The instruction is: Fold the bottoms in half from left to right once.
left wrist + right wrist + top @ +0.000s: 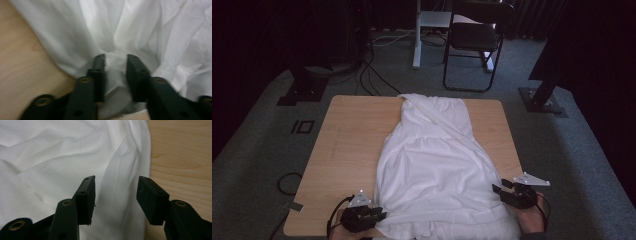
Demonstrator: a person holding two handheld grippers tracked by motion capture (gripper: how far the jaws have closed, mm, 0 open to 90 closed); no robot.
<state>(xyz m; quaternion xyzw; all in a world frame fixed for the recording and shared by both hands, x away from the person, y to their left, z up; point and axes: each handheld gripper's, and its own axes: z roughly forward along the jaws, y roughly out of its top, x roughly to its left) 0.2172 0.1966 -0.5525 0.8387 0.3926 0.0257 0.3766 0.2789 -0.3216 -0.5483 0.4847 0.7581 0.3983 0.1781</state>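
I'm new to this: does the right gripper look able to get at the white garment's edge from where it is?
Probably yes: the right gripper stands open over the white garment beside its edge, with nothing in between.

From overhead I look forward across the table (pixel 347 145), while both gripper views sit close (sharing the white cloth's (pixel 432 165) near edges).

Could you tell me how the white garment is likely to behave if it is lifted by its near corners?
The white garment looks thin and deeply creased, so it would probably sag and drape rather than hold shape. Fabric bunches between the left gripper jaws, suggesting it gathers easily. Its far end overhangs the table edge, so it may slide when pulled.
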